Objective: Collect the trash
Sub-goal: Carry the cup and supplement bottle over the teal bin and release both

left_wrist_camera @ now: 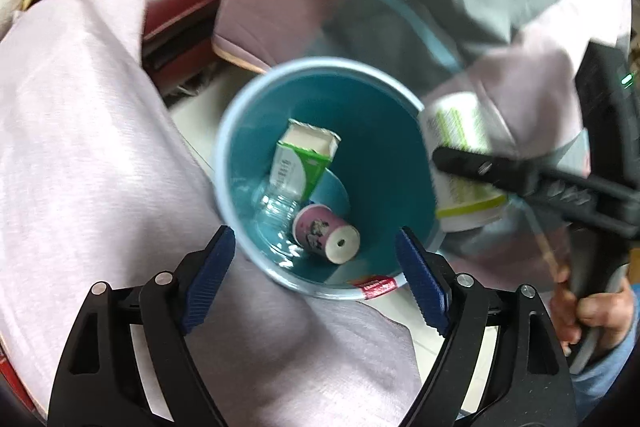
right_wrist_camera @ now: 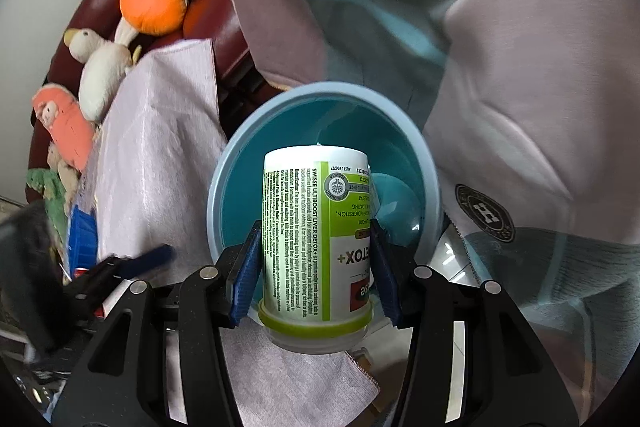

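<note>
We hold the right gripper (right_wrist_camera: 316, 259) clamped on a white supplement bottle (right_wrist_camera: 314, 239) with a green label, poised over the open mouth of the blue bin (left_wrist_camera: 228, 163). Our left gripper (left_wrist_camera: 316, 275) hangs with its jaws wide apart and nothing between them, above the bin's near rim. Down inside lie a green carton (left_wrist_camera: 300, 163), a clear plastic bottle (left_wrist_camera: 276, 211) and a small pink cup (left_wrist_camera: 324, 231). Pink cloth (left_wrist_camera: 80, 131) crowds the bin's left edge and bedding (right_wrist_camera: 500, 67) its right; the mouth itself stays open.

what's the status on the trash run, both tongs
Left tongs open, empty, over blue bin. Right tongs shut on white bottle at the rim. Nothing blocking.
</note>
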Motion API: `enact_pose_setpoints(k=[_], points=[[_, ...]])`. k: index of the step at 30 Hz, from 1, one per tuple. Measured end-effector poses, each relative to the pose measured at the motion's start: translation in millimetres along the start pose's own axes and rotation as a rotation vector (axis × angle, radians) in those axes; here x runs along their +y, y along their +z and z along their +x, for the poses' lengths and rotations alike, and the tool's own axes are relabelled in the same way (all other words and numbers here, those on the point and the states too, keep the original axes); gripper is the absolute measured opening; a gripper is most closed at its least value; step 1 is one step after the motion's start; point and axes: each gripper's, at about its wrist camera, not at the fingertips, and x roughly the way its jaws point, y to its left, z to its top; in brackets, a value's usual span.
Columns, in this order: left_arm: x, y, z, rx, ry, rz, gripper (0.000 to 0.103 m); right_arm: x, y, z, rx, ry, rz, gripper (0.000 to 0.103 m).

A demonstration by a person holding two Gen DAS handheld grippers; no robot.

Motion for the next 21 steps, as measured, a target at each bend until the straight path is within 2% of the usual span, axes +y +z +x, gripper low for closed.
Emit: enact_pose_setpoints(k=[2,8,15,21], points=[[9,-1,-10,-0.031,0.007,-0.02,0.09,5,-1,11,0.03,-0.008,-0.015,0.049],[32,-4,-20,-0.047,0.004,-0.079,0.09,19,-9,44,0.114,-0.019,-0.04,0.05],[42,-12,-21,-0.05,-0.006,-0.099,0.09,20,-9,39,0.099,-0.048,-0.043,0.056],[49,-15,-30,-0.068,-0.011,-0.119,0.09,25,-6,33,0.081,-0.072,-0.038,0.067]])
